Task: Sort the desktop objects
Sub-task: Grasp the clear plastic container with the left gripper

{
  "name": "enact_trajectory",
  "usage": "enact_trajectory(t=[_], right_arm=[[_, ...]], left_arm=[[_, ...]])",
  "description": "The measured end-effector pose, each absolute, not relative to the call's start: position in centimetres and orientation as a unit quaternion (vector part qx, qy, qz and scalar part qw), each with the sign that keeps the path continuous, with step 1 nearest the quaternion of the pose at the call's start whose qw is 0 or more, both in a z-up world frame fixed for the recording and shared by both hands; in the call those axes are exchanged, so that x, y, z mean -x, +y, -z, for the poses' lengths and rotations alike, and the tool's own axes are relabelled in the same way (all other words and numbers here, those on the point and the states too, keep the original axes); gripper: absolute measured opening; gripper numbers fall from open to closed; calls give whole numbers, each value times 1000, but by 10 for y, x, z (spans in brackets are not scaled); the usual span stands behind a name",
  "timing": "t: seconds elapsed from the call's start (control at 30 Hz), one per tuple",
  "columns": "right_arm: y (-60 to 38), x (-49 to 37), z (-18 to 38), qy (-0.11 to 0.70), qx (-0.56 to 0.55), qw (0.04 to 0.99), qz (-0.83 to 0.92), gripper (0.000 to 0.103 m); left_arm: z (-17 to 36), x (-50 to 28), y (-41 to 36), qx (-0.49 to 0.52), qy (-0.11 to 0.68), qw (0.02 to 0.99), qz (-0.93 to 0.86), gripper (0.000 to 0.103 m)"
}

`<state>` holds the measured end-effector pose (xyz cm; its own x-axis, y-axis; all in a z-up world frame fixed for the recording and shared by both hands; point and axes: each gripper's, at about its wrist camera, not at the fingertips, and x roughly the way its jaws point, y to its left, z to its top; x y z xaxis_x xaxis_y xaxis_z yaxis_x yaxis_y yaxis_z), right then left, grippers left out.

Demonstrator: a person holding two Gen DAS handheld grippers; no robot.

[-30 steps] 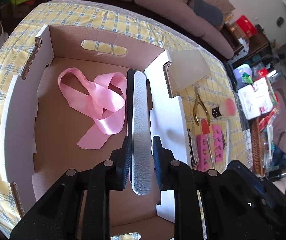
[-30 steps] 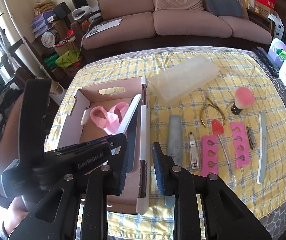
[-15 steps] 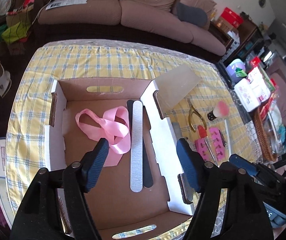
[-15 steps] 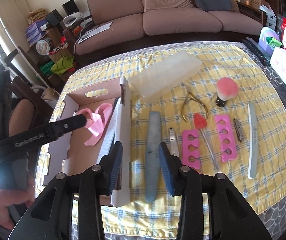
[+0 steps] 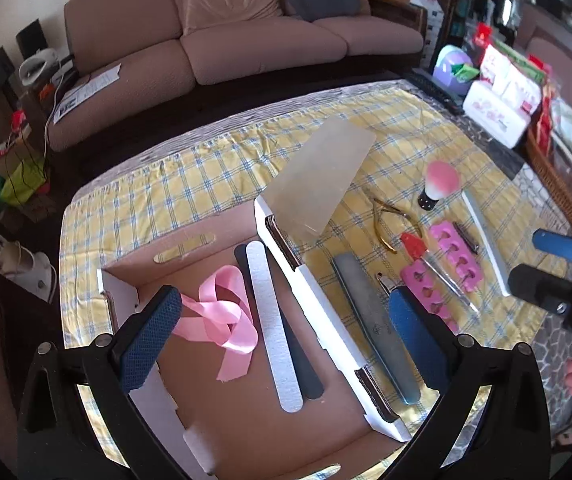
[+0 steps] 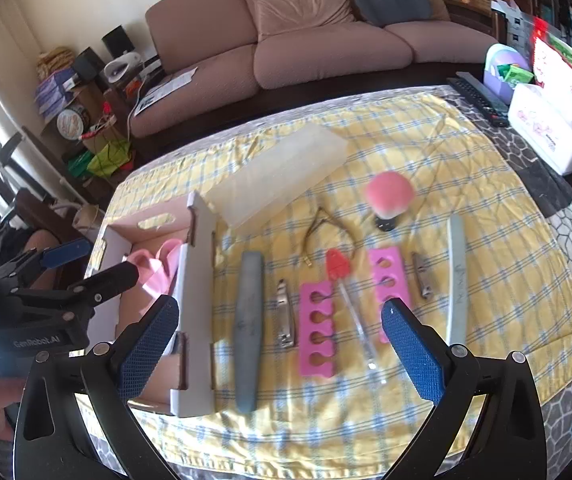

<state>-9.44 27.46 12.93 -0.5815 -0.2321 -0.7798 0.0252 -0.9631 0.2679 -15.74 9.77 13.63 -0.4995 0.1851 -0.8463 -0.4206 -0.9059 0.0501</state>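
A cardboard box (image 5: 318, 312) sits at the left of the yellow checked cloth. In it lie a pink ribbon (image 5: 222, 316), a grey nail file (image 5: 272, 324) and a dark file beneath it. My left gripper (image 5: 286, 320) is open and empty above the box. My right gripper (image 6: 280, 344) is open and empty above the cloth. Under it lie a grey buffer block (image 6: 248, 320), nail clippers (image 6: 286, 316), two pink toe separators (image 6: 318, 324), a red-tipped pusher (image 6: 340, 270), cuticle nippers (image 6: 318, 232), a pink brush (image 6: 390, 192) and a pale curved file (image 6: 458, 280).
A translucent plastic case (image 6: 282, 172) lies behind the box. A remote (image 6: 482, 100), a white box (image 6: 550, 136) and a wicker basket (image 5: 558, 188) stand at the table's right edge. A sofa (image 6: 306, 40) is behind.
My left gripper let go of the grey file into the box, opened wide and pulled back. My right gripper opened wide and shifted right over the cloth's tools.
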Motion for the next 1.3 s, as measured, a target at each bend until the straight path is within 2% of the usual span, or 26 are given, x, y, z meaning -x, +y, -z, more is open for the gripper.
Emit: enact_trajectory(t=[0.1,0.27,0.53,0.83,0.87,0.97,1.13,1.3], right_arm=[[294,99,-133,-124,-447,70,883,103],[319,109,-130,-134,-447,69,882,103],[348,122,-109,-141,-450,85,877,103],[361,139,-87,-133,-461,90,872,103],[362,141,-85,-134,-462,90,872,103],[362,145,-80,-138,-464,92,870,103],[353,149,-74,-136,-471,97,866,103],[352,156,-78,-197,-461,118,857,103]], left_arm=[[-132,172,117,467,168,184,-849,103],[-117,211,145,484,184,194,-834,103],[-66,273,191,519,270,197,-787,103],[-24,298,204,563,290,206,-746,103],[-21,299,206,565,293,210,-743,101],[-16,298,213,558,312,202,-742,81],[-25,293,209,542,295,216,-757,76],[-53,288,192,537,211,252,-777,75]])
